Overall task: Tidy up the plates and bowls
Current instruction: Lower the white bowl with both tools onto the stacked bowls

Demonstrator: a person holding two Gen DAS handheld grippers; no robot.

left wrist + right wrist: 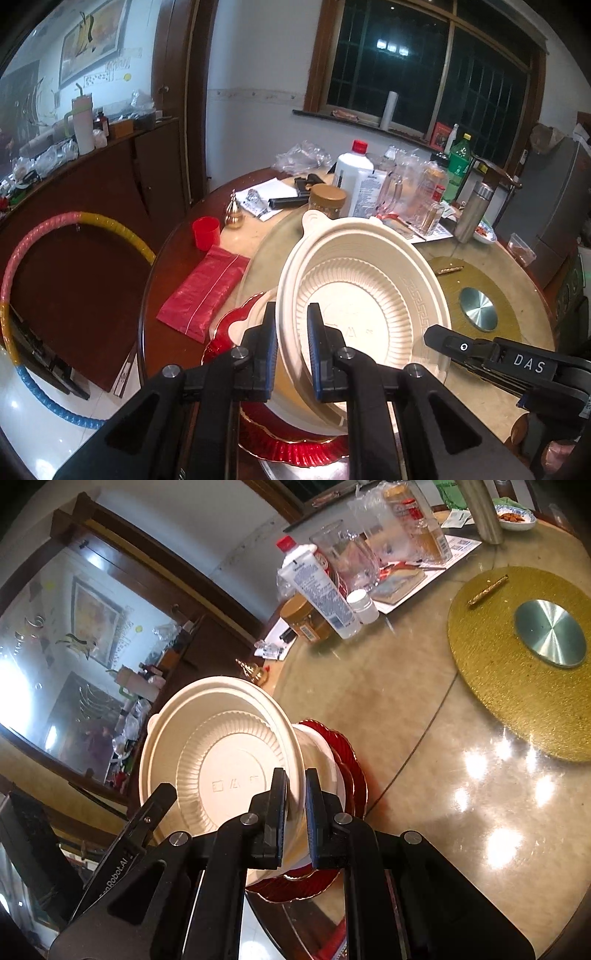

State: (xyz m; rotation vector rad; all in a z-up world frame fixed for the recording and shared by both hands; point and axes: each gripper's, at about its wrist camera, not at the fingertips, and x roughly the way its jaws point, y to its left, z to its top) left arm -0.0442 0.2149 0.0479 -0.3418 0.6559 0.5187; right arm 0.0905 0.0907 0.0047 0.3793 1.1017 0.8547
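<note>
Grip: left gripper [291, 325] and right gripper [295, 797] each pinch the white bowl's [362, 291] rim, jaws nearly closed.
Position: bowl tilted over red plates [291, 446].
Technique: we level both rims, lower evenly.

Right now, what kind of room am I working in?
Most likely a home dining room: a round table with a glass turntable, cluttered with bottles and a jar, and a wooden sideboard along the wall under a framed picture.
</note>
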